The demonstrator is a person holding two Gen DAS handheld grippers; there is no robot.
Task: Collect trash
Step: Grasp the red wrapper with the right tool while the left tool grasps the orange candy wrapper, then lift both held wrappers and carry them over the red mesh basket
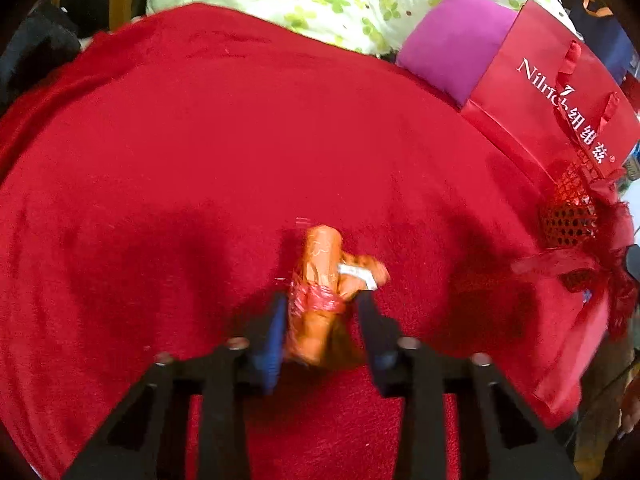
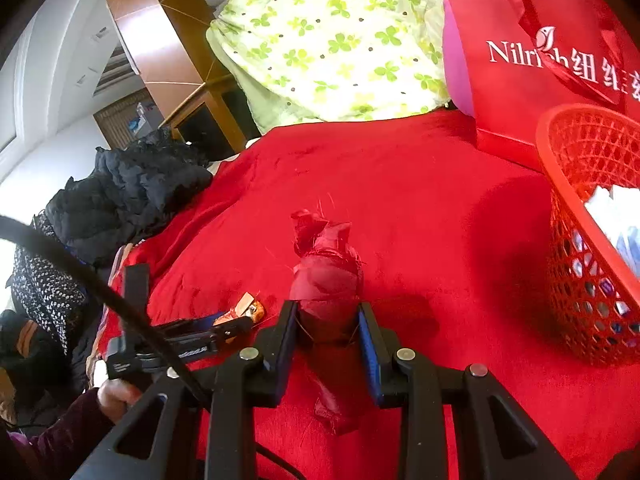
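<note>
The left gripper's fingers [image 1: 276, 332] stood narrowed around a crumpled orange wrapper [image 1: 320, 280], the left pad against it; contact on the right pad could not be confirmed through the blur. The left gripper [image 1: 322, 300] held that wrapper low over the red blanket [image 1: 200, 140], toward its near edge. In the right wrist view the same gripper [image 2: 250, 318] appeared at the blanket's left edge, orange wrapper [image 2: 244, 308] at its tips, with a hand [image 2: 116, 396] on its handle.

The right gripper's fingers [image 2: 366, 340] were closed on a wad of dark red cloth scrap [image 2: 326, 276], which stuck out beyond the tips and hung below them. The right gripper [image 2: 328, 312] was above the middle of the blanket.

A red mesh basket [image 2: 568, 240] stood on the blanket toward its right edge, holding white and coloured scraps. Behind it, at the far right corner, stood a red paper bag [image 2: 520, 80] with white lettering, beside a purple cushion [image 1: 452, 40]. A green-patterned quilt [image 2: 328, 40] lay along the far edge. Dark clothing [image 2: 132, 192] was heaped off the left edge.
</note>
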